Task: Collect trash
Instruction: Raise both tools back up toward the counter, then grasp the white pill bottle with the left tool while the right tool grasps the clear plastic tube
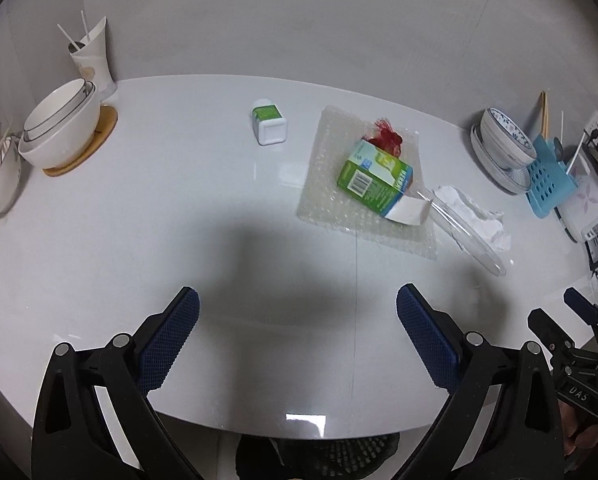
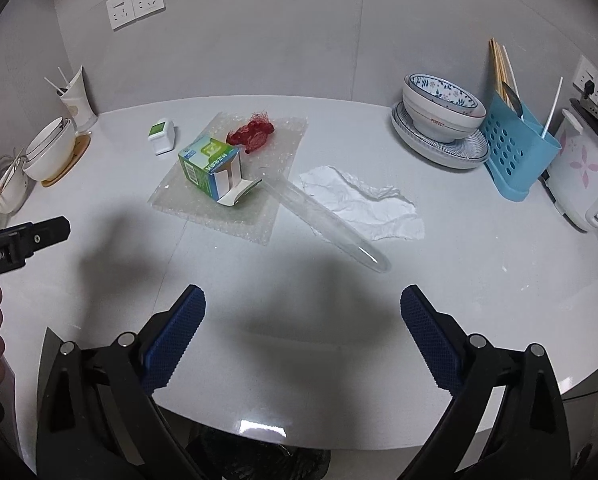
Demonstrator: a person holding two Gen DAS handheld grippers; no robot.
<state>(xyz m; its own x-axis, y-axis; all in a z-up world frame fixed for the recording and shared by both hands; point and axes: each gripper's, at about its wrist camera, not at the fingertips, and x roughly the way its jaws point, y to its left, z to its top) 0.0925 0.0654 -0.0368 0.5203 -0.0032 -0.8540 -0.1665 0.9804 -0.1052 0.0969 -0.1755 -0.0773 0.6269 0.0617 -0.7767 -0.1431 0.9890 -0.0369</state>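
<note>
Lying on bubble wrap [image 2: 219, 216]: opened cardboard carton [image 2: 211, 170].

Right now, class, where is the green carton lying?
In both wrist views the green carton lies on its side on the bubble wrap sheet mid-table, just in front of the red mesh, its open flap toward the clear plastic tube.
</note>
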